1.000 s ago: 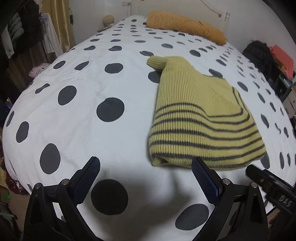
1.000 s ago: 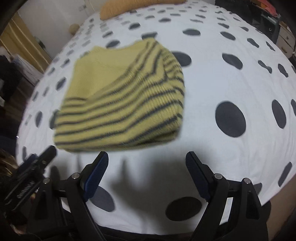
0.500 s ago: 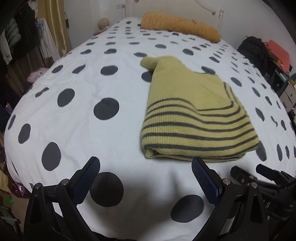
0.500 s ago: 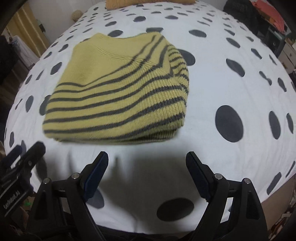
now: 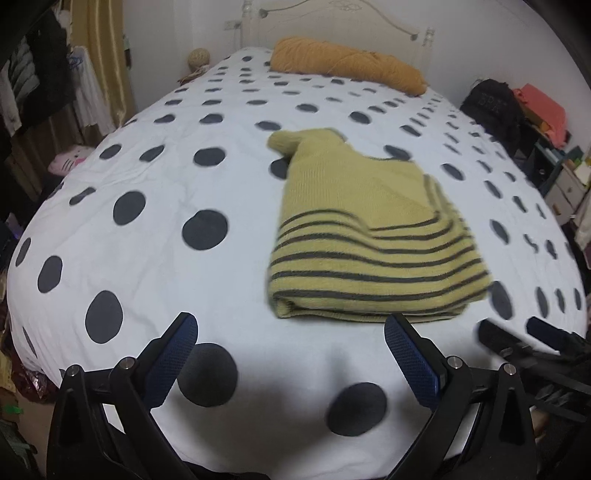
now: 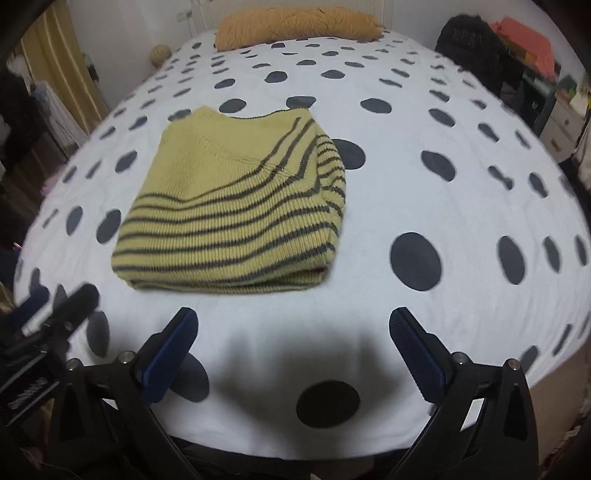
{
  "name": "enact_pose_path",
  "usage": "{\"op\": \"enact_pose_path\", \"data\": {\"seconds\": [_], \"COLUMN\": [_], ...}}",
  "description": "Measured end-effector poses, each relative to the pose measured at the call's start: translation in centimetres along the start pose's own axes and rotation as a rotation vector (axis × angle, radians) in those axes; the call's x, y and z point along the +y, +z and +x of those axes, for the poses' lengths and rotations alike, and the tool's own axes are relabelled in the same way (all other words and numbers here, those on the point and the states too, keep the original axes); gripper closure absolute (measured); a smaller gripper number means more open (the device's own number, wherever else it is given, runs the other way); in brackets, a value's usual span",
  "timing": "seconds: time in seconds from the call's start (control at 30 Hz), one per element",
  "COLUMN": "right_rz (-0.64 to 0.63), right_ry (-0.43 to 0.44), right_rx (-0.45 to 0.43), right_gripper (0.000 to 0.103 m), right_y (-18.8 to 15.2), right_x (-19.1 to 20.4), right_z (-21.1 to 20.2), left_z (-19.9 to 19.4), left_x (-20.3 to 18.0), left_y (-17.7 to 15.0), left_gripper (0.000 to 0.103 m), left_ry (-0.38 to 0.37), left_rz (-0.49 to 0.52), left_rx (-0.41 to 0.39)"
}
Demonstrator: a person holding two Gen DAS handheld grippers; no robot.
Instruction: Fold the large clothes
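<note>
A yellow-green knit sweater with dark stripes [image 5: 369, 236] lies folded into a compact rectangle on the white bed with dark dots [image 5: 155, 229]; it also shows in the right wrist view [image 6: 236, 206]. My left gripper [image 5: 290, 354] is open and empty, near the bed's front edge, short of the sweater's folded edge. My right gripper [image 6: 291, 350] is open and empty, also short of the sweater. Each gripper shows at the edge of the other's view, the right one [image 5: 532, 343] and the left one [image 6: 62, 314].
An orange pillow [image 5: 347, 66] lies at the head of the bed by the white headboard [image 5: 332, 22]. Clothes hang at the left [image 5: 48, 85]. A black bag [image 5: 487, 107] and cluttered shelves [image 5: 554, 155] stand at the right.
Both grippers have drawn back from the sweater and risen, so it sits farther off in both views. The sweater stays folded on the bed.
</note>
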State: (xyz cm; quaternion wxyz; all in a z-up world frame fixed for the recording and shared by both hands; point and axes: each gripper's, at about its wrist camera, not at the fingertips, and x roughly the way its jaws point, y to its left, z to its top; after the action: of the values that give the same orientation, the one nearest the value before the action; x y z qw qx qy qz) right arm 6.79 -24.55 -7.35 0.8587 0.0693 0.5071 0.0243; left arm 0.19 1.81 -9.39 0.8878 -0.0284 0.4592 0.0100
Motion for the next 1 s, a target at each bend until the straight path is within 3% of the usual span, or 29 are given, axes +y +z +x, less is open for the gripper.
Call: {"op": "enact_pose_path", "data": {"seconds": [0.17,0.33,0.47,0.63,0.77,0.87,0.9,0.93,0.97,1.0], "right_rz": [0.091,0.086,0.05,-0.002,-0.062,-0.034,-0.003,0.044,0.089,0.134], "right_ry": [0.099,0.101,0.148,0.219,0.12,0.014,0.017,0.088,0.136,0.171], "right_rx": [0.018,0.007,-0.026,-0.041,-0.043,0.024,0.052,0.088,0.112,0.129], "right_gripper": [0.0,0.0,0.0,0.0,0.0,0.0,0.0,0.0,0.0,0.0], "right_y": [1.1,2.4,3.5,4.7,5.6,5.6,5.4,5.2,4.9,4.6], "right_x": [-2.6,-1.8,-0.4,2.4,3.8,2.2,1.1,-0.1,-1.0,-1.9], "right_z": [2.7,3.4,3.0,4.0,5.8,8.2,9.0,9.8,10.4,10.8], "left_z": [5.7,8.1,8.7,10.2,10.1,10.1,10.0,9.8,9.6,9.6], "left_x": [2.0,2.5,2.9,3.7,5.4,6.8,7.2,7.9,8.9,10.1], "left_y": [-0.8,-0.6,-0.3,0.0,-0.2,-0.4,-0.5,-0.7,-0.8,-0.9], "left_gripper": [0.002,0.002,0.002,0.0,0.0,0.0,0.0,0.001,0.009,0.024], "left_ry": [0.051,0.114,0.011,-0.034,-0.015,-0.013,0.004,0.059,0.136,0.227], "left_rz": [-0.007,0.022,0.007,-0.034,-0.102,-0.145,-0.158,-0.177,-0.199,-0.227], "left_rx": [0.044,0.043,0.038,0.026,-0.012,-0.015,-0.013,-0.019,-0.032,-0.029]}}
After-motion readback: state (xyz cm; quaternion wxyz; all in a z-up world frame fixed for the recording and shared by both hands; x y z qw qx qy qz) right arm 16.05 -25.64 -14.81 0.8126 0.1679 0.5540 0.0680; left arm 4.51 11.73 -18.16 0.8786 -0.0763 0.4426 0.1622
